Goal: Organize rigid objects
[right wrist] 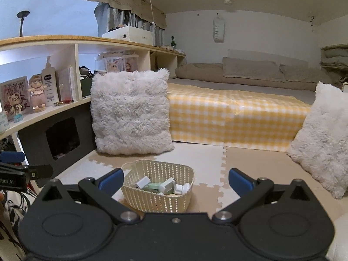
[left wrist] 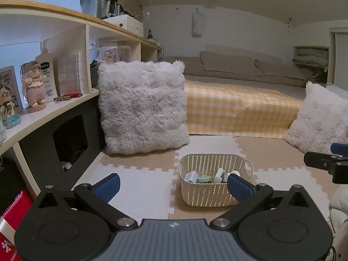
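A cream slotted basket [left wrist: 204, 193] [right wrist: 150, 200] stands on the foam floor mat. Inside it lie several small rigid items: white chargers or blocks [right wrist: 142, 182], a pale green round tin [left wrist: 204, 178] and white bottle caps [right wrist: 181, 188]. My left gripper [left wrist: 174, 184] hangs open above the mat, its right pad in front of the basket's right side, nothing between the pads. My right gripper [right wrist: 176, 180] is open too, the basket sitting low between its blue pads without touching them. Each gripper shows at the edge of the other's view.
A fluffy white pillow [left wrist: 141, 108] leans against a shelf unit [left wrist: 50, 117] on the left holding a lotion bottle, a doll and frames. A second pillow [right wrist: 322, 139] lies right. A yellow checked mattress [right wrist: 235, 117] lies behind. Puzzle mat tiles [left wrist: 134, 187] surround the basket.
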`<state>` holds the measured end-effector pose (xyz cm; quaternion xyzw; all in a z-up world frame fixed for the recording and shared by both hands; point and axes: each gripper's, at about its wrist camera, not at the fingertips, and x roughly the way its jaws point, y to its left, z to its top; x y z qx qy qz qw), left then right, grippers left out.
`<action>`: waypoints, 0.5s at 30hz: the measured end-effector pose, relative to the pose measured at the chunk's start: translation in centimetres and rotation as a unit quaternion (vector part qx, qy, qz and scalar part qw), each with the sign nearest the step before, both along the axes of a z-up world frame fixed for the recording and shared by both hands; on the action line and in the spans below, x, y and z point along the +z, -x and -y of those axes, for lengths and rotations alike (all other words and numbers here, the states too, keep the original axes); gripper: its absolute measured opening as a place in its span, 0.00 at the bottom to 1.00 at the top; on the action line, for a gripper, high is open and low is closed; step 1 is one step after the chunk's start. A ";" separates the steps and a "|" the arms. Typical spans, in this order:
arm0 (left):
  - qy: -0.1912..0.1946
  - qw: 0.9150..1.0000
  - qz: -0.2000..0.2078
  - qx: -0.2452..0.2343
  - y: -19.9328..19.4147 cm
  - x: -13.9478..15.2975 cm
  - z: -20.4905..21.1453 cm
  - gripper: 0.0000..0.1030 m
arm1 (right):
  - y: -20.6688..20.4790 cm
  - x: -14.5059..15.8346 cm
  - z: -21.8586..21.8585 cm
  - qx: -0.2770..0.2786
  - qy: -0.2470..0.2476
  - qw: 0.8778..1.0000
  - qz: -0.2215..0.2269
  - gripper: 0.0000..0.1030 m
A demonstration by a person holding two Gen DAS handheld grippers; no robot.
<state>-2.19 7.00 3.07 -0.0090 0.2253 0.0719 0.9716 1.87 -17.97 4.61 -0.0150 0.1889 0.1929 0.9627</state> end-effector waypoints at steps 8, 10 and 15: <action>-0.003 1.000 0.010 0.000 0.3 -0.1 0.2 1.00 | 0.5 -0.3 0.3 -0.019 0.001 1.000 0.009 1.00; -0.003 1.000 0.011 0.000 0.3 0.0 0.2 1.00 | 0.6 -0.3 0.3 -0.020 0.002 1.000 0.013 1.00; -0.003 1.000 0.014 0.000 0.3 -0.1 0.3 1.00 | 0.9 -0.5 0.3 -0.022 0.005 1.000 0.016 1.00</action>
